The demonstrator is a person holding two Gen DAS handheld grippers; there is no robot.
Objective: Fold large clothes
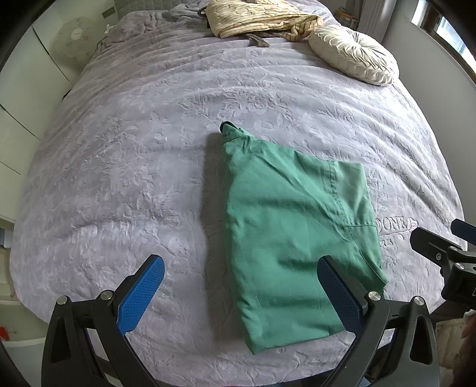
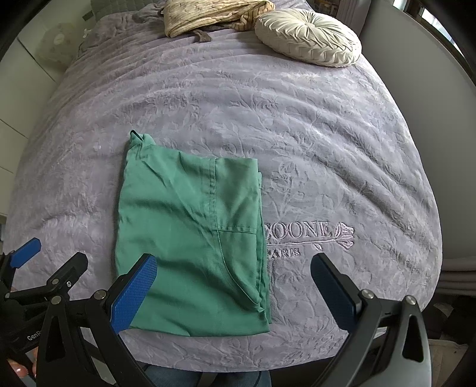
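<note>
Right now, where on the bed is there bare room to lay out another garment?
Bare bedspread lies left of the folded green garment, and between it and the round cushion. The head end is crowded by the cushion and striped beige cloth.

Left hand-held gripper (image 1: 241,293) and right hand-held gripper (image 2: 233,290), both wide apart, empty

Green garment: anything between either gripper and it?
Nothing visible. The green garment lies folded on the purple bedspread, with both the left gripper and right gripper open just above its near edge. The round cushion and striped cloth sit far back.
</note>
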